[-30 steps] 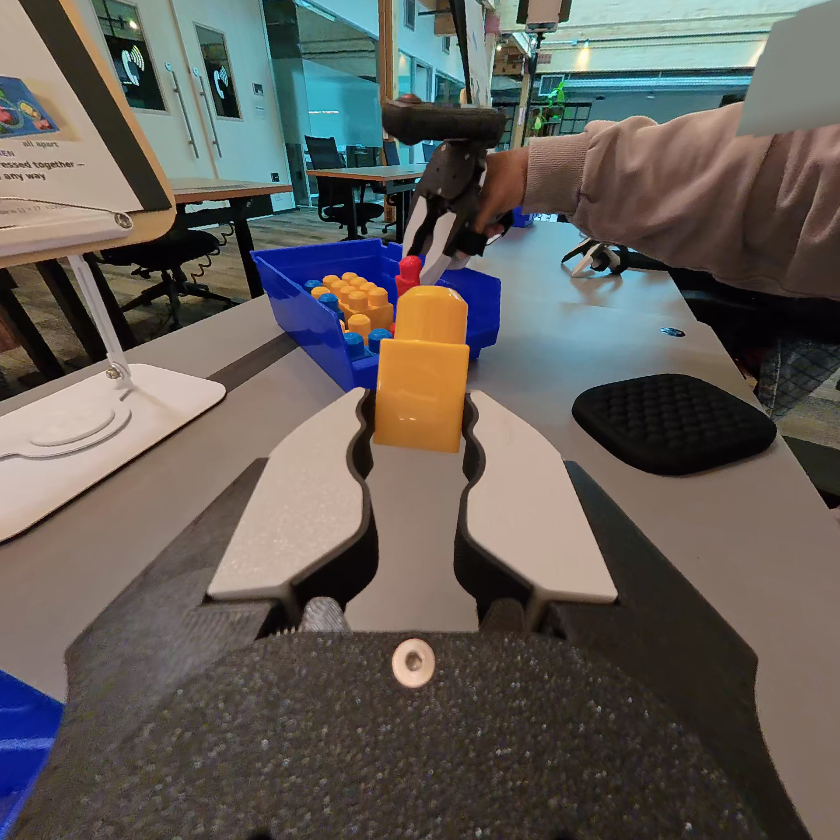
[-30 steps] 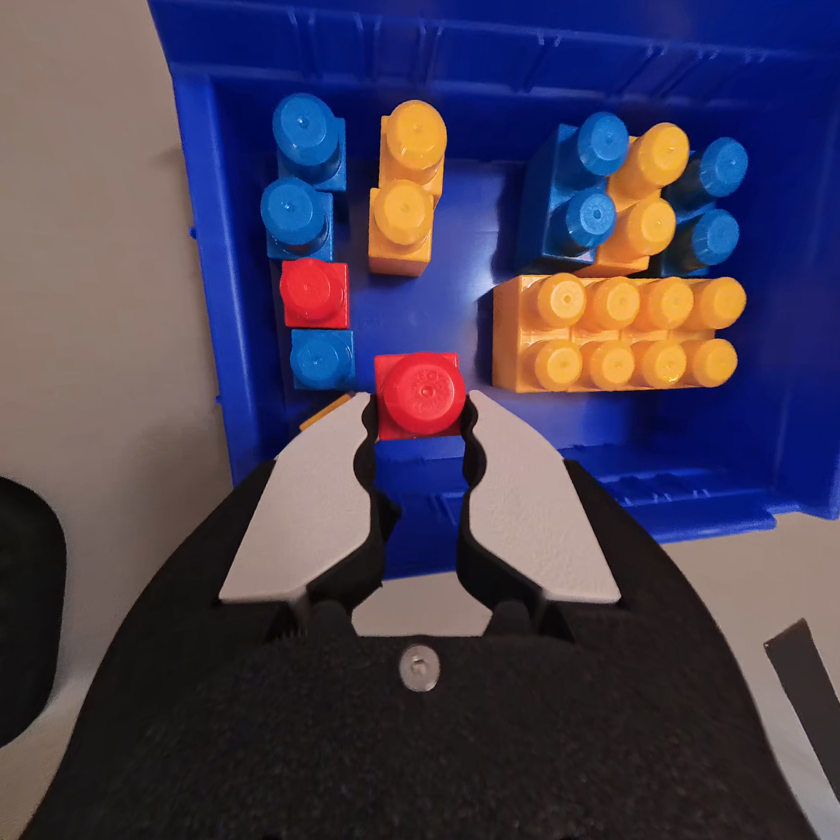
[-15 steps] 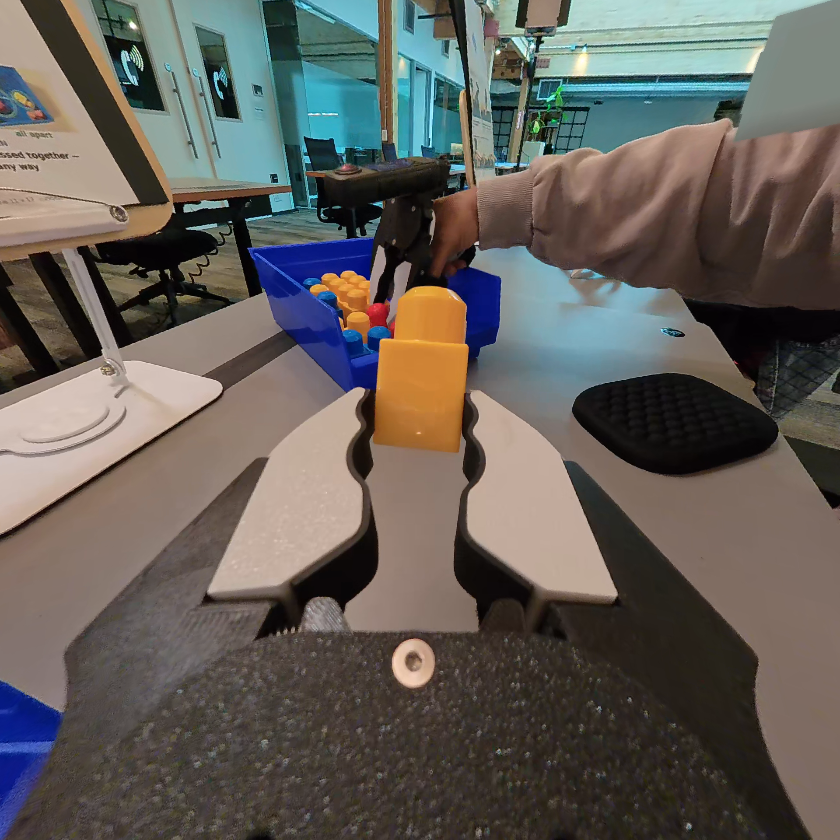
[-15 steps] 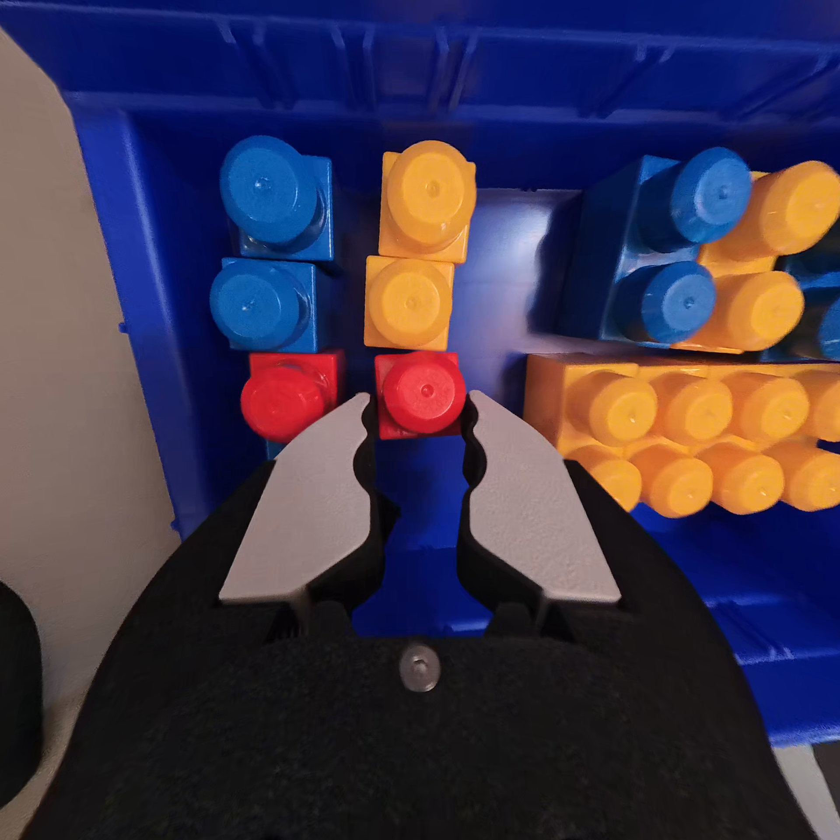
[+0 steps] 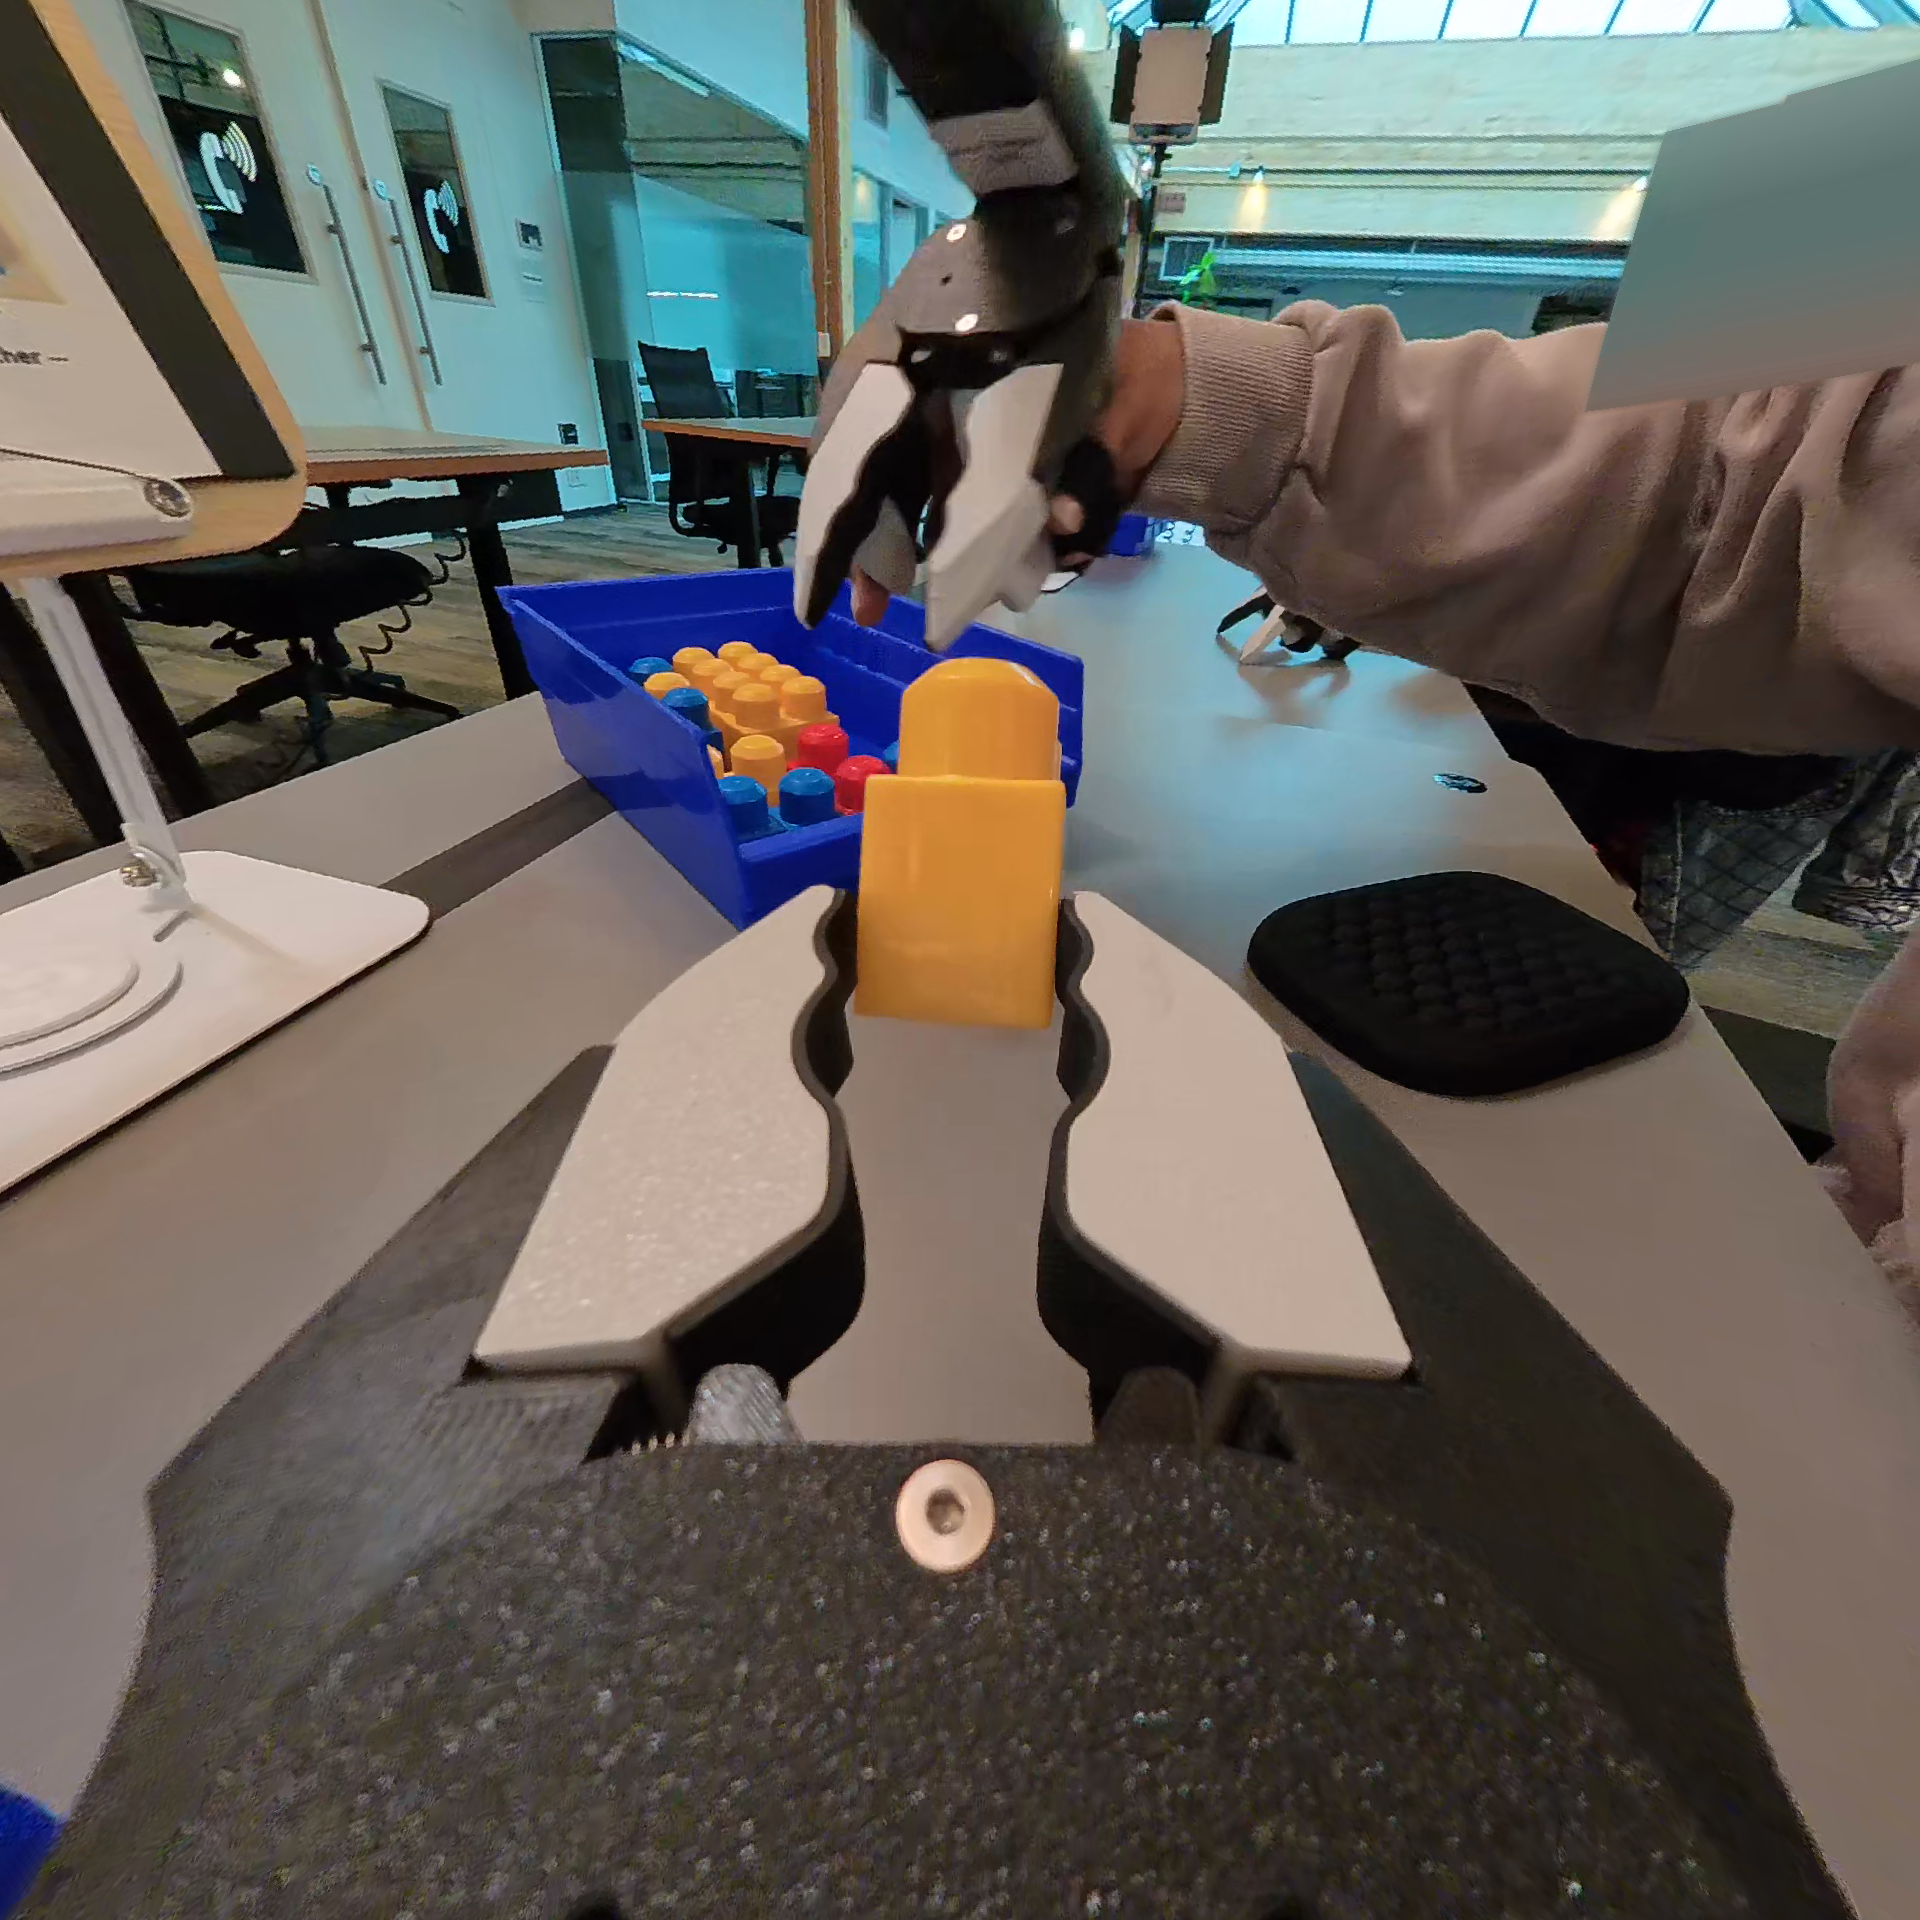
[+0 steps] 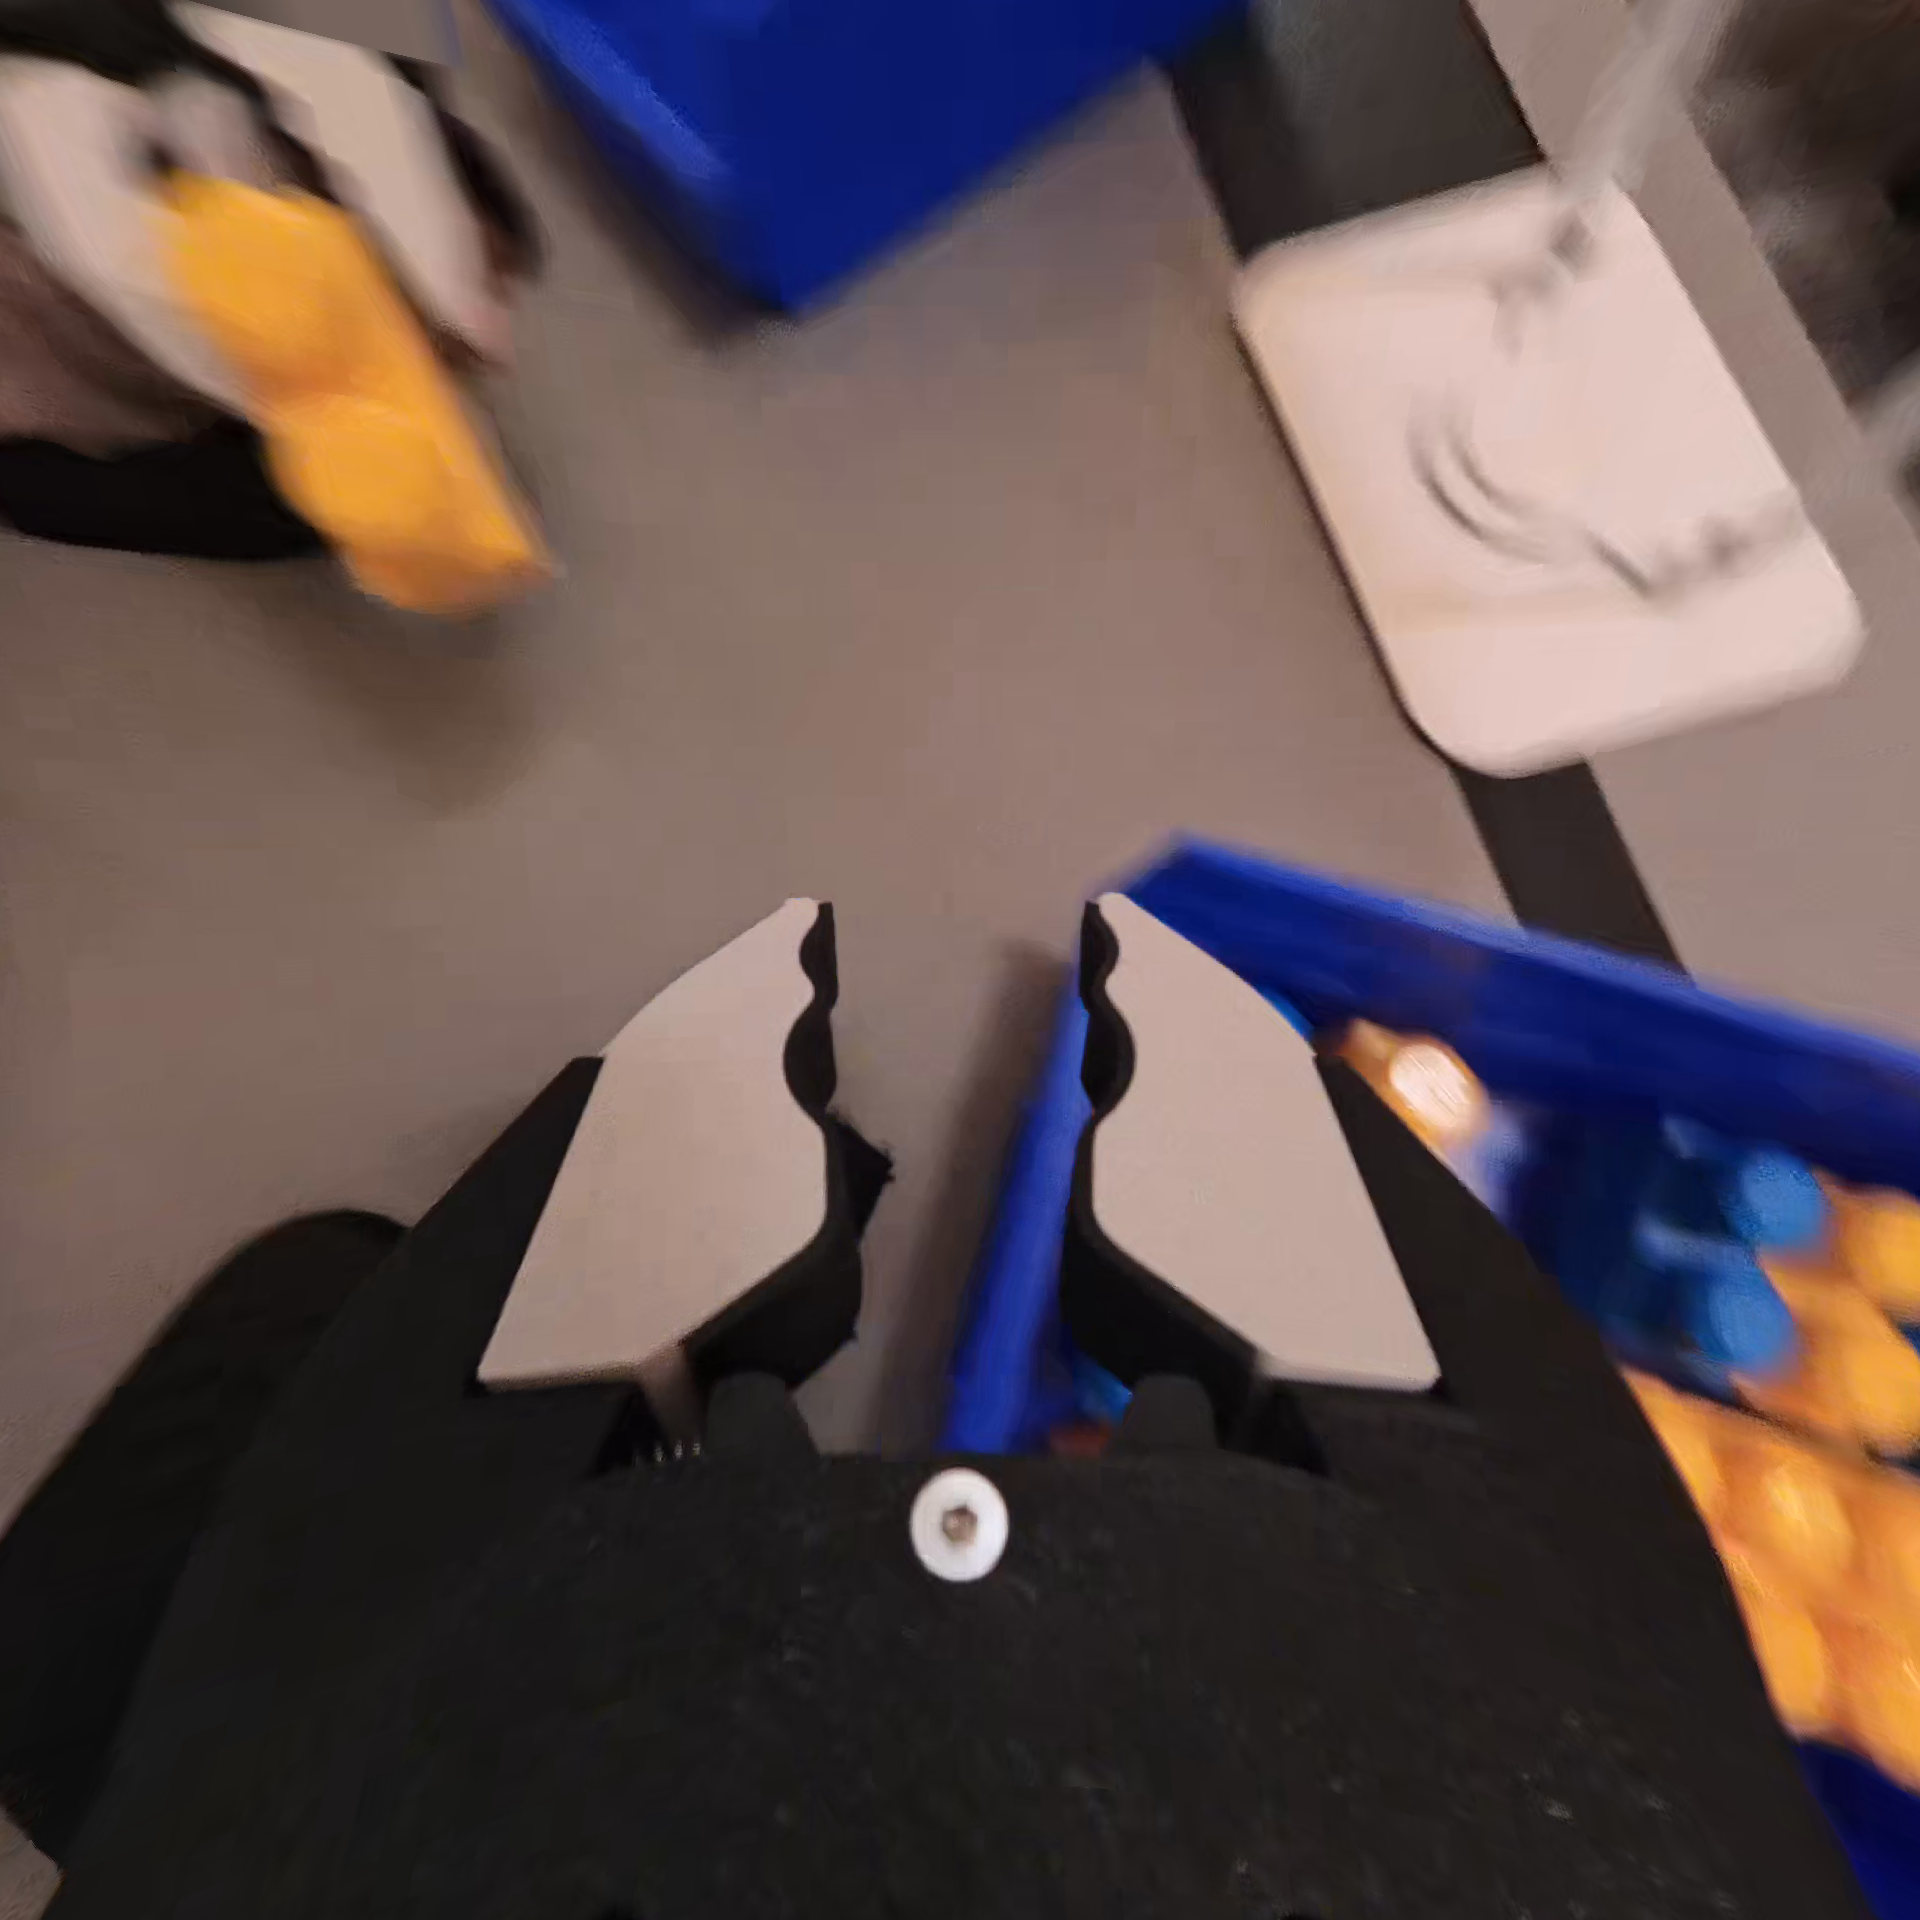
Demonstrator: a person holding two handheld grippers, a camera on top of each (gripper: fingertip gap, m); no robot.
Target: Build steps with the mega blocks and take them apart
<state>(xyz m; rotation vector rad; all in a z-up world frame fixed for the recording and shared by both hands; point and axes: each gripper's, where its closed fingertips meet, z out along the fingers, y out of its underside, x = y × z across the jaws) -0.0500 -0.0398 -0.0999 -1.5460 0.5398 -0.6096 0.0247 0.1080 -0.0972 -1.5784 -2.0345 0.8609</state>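
Note:
My left gripper (image 5: pixel 956 935) is shut on an upright yellow block (image 5: pixel 961 883), low over the grey table (image 5: pixel 520 1039). Behind it a blue bin (image 5: pixel 623 748) holds yellow, blue and red blocks, among them two red blocks (image 5: pixel 823 743). My right gripper (image 5: pixel 883 613) hangs above the bin's near end, jaws apart and empty. The right wrist view is blurred: my right gripper (image 6: pixel 956 914) is open over the table, with the bin (image 6: pixel 1507 997) at lower right and the yellow block (image 6: pixel 353 436) in the left gripper (image 6: pixel 260 229) at upper left.
A black textured pad (image 5: pixel 1465 977) lies right of the yellow block. A white stand base (image 5: pixel 208 935) with a sign board sits at the left. A second blue bin (image 6: pixel 852 135) shows at the top of the right wrist view. A person's sleeve (image 5: pixel 1507 520) crosses above the table. Spacing between my two grippers at the tips: around 20 cm.
My right gripper let go of the red block in the bin, then lifted up and swung out toward the table. My left gripper stayed put with the yellow block.

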